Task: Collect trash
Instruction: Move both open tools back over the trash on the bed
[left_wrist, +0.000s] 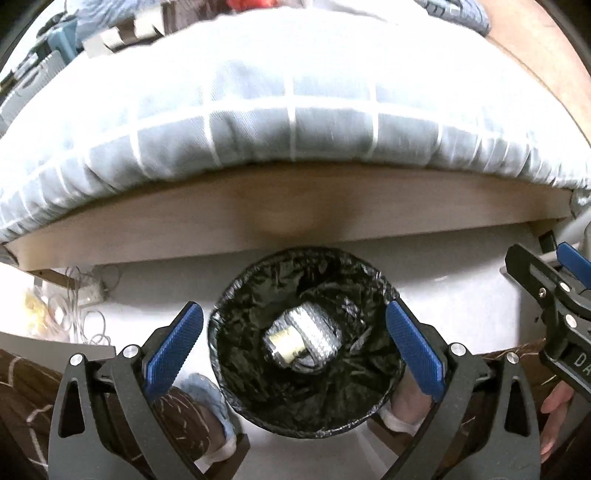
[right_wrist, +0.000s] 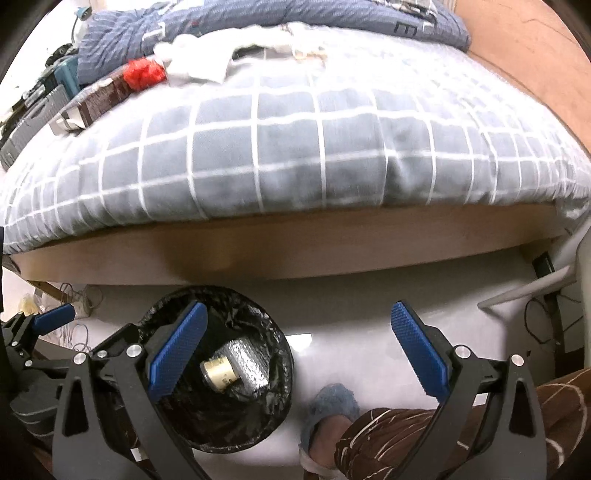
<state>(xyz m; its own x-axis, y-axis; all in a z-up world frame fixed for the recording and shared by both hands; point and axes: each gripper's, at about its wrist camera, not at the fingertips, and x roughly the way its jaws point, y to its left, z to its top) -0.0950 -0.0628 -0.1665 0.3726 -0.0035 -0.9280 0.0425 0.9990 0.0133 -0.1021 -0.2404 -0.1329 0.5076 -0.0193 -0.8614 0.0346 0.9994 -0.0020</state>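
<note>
A round bin lined with a black bag stands on the pale floor by the bed. Inside it lies a silvery wrapped bundle with a yellowish roll end. My left gripper hangs open directly above the bin, nothing between its blue pads. My right gripper is also open and holds nothing; it sits to the right of the bin, its left finger over the bin's rim. On the bed lie a red crumpled piece, white crumpled paper and a brown box.
The bed with a grey checked cover and wooden frame fills the upper half. A person's feet in blue slippers and brown patterned trouser legs stand beside the bin. Cables lie on the floor at left.
</note>
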